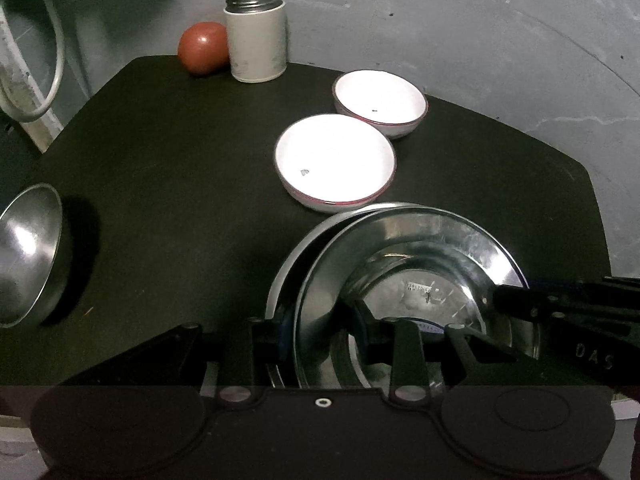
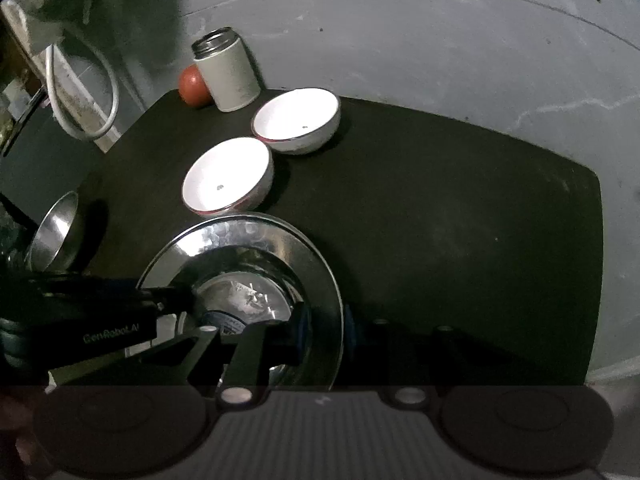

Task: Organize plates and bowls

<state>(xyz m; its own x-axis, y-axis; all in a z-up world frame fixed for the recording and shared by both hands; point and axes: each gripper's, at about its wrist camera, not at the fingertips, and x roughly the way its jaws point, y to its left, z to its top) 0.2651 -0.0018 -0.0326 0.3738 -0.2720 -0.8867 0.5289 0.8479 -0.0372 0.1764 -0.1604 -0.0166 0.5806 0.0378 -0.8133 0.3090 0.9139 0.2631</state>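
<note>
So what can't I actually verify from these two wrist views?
- Plate under the steel plate: left view shows only a rim sliver; count unknowable.
- Steel bowl: cut by the left view's edge.
- Label in the plate: too small to read.
- Specks in the white bowls: blurred.
- Near table edge: hidden by both tongs' bodies.

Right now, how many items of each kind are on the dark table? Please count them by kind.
Steel plates: 2, stacked, both grippers on the top one
Steel bowl: 1
White bowls: 2
Open canister: 1
Red round fruit: 1
Total: 7
</note>
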